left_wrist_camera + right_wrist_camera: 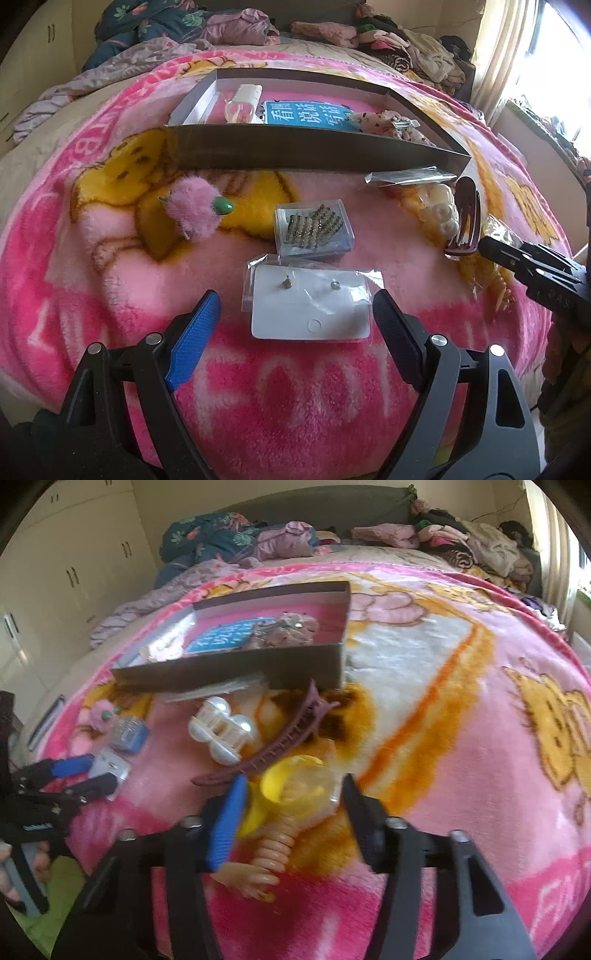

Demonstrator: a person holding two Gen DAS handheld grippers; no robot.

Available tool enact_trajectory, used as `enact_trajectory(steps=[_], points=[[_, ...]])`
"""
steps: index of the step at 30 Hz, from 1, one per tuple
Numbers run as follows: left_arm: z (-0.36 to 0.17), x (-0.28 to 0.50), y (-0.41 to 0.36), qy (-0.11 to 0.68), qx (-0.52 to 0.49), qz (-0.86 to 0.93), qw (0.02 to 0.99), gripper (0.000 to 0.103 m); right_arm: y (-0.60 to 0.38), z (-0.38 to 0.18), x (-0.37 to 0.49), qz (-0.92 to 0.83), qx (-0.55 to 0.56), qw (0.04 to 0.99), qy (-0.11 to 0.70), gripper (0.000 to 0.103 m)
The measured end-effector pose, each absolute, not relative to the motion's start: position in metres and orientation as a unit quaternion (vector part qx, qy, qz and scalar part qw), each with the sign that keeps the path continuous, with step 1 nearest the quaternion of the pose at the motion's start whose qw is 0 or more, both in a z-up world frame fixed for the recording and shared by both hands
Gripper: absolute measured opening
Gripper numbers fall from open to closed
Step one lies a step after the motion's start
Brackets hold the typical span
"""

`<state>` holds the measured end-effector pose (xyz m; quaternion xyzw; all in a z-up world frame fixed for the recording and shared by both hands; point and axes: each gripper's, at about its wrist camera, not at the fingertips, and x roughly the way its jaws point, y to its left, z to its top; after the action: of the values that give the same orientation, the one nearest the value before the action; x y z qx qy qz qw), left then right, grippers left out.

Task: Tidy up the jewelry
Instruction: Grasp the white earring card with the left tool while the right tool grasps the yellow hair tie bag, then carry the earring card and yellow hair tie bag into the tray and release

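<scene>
While the cardboard box (310, 151) lies farthest off, the earring card (310, 306) rests nearer than it on the blanket (110, 295), long axis crosswise, directly between the left gripper's (295, 325) spread, empty fingers; right gripper (291, 808), likewise released, straddles a yellow-capped bottle (295, 782) beside the box's right end.

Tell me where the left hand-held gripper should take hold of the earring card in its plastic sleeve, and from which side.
Grip the earring card across its two short side edges, coming straight down from the near side. It lies flat on the blanket, and the left hand-held gripper is open with a finger by each side. Probably stay toward the near, bare half, clear of the two studs on the far half.
</scene>
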<state>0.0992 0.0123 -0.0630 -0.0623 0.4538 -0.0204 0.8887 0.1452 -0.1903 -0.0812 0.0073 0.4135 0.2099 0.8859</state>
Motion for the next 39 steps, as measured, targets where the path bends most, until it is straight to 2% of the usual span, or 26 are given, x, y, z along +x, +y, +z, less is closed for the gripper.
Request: enact_trajectory(steps=[6,10,13,16,39], points=[[-0.066,0.104,0.005,0.456,-0.054,-0.023,0.888,0.076,-0.193,-0.074,0.144,0.216,0.006,0.893,0.395,0.029],[-0.068,0.107,0.0,0.455,-0.047,-0.025,0.889,0.075,-0.2,-0.068,0.143,0.213,0.006,0.897,0.388,0.027],[-0.069,0.108,-0.002,0.457,-0.039,-0.026,0.888,0.055,-0.206,-0.064,0.142,0.213,0.009,0.899,0.383,0.025],[-0.067,0.107,0.0,0.457,-0.045,-0.031,0.888,0.05,-0.209,-0.059,0.14,0.21,0.011,0.902,0.377,0.024],[-0.024,0.093,0.032,0.418,-0.081,-0.023,0.904,0.05,-0.194,-0.017,0.141,0.231,0.004,0.915,0.332,0.023]])
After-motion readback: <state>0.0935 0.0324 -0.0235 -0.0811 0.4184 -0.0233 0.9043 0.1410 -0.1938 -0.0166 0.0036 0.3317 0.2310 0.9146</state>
